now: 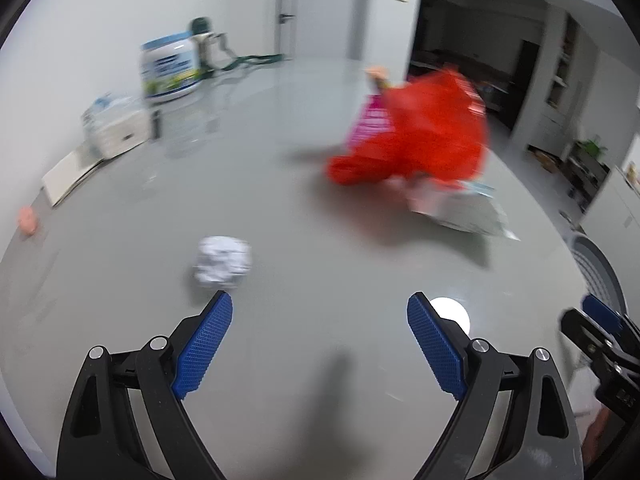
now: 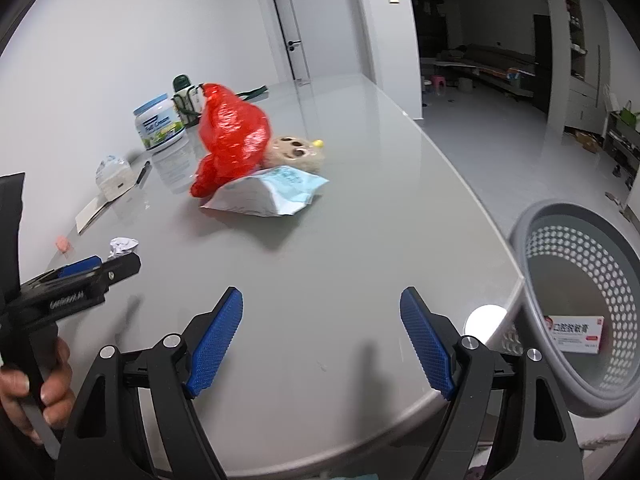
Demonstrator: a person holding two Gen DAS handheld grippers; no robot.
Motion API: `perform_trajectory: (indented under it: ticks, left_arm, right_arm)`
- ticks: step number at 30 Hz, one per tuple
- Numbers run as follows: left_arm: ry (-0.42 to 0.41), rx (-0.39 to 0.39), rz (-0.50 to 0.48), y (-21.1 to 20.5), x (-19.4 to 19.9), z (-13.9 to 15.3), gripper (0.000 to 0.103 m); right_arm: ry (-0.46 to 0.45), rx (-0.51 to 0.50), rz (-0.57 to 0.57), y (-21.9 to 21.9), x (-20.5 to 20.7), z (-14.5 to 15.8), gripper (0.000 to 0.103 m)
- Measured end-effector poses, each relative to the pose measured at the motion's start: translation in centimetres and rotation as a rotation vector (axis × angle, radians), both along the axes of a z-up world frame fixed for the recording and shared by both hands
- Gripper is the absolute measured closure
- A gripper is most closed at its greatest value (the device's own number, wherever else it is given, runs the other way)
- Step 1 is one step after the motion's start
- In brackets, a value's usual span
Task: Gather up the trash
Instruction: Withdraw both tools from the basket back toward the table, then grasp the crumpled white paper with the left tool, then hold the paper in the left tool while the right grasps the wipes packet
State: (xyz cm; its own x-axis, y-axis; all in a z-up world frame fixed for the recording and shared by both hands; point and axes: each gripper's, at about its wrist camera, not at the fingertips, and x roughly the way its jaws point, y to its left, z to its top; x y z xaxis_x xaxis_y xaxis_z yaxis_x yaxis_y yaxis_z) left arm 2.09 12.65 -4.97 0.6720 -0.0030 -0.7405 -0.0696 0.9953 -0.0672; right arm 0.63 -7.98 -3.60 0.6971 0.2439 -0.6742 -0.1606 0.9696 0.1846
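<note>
Hidden: plush toy (image 2: 294, 152) half behind red plastic bag (image 2: 230, 136); left view blurred.
Textures: bag glossy, crinkled; paper ball (image 1: 222, 260) crumpled white; pouch (image 2: 268, 192) flat, silvery; basket (image 2: 532, 236) grey, perforated, round.
Counts: one bag, one ball, one pouch, one box (image 2: 574, 334) inside basket.
Left gripper (image 1: 320, 312): blue ribbed pads spread, empty, ball just beyond.
Right gripper (image 2: 322, 308): spread, empty.
Table (image 2: 360, 240): grey, glossy; trash lies on it.

The grey table (image 2: 360, 240) carries a red plastic bag (image 2: 232, 136), a white pouch (image 2: 256, 196), a crumpled paper ball (image 2: 122, 246), a tub (image 2: 158, 122) and a bottle (image 2: 184, 96).
</note>
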Motion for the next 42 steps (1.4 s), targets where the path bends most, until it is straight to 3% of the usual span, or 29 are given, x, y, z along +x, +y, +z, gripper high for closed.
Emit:
perform_trajectory:
  ticks: [4,8,15,17,24,34,42]
  left_arm:
    - [0.024,0.01,0.081,3.3,0.7,-0.6,0.015]
    - [0.07,-0.054,0.135,6.3,1.9,-1.3,0.015]
    - [0.109,0.014,0.133,6.2,3.8,-1.7,0.017]
    - [0.117,0.021,0.123,5.9,4.2,-1.8,0.025]
    - [0.084,0.016,0.094,5.3,3.7,-1.4,0.072]
    - [-0.004,0.004,0.032,3.7,4.8,0.7,0.072]
    - [-0.065,0.069,0.042,3.2,5.2,1.1,0.072]
  right_arm:
    - [0.004,-0.006,0.023,1.1,0.1,-0.2,0.025]
    - [0.026,-0.022,0.033,1.9,0.2,-0.6,0.025]
    - [0.034,-0.029,0.03,2.3,0.6,-0.7,0.025]
    - [0.034,-0.027,0.027,2.3,0.8,-0.7,0.025]
    - [0.018,-0.004,0.017,1.8,1.6,-0.2,0.025]
    - [-0.017,-0.034,0.072,2.7,5.7,0.7,0.025]
    - [-0.026,-0.064,0.142,3.5,9.4,0.9,0.022]
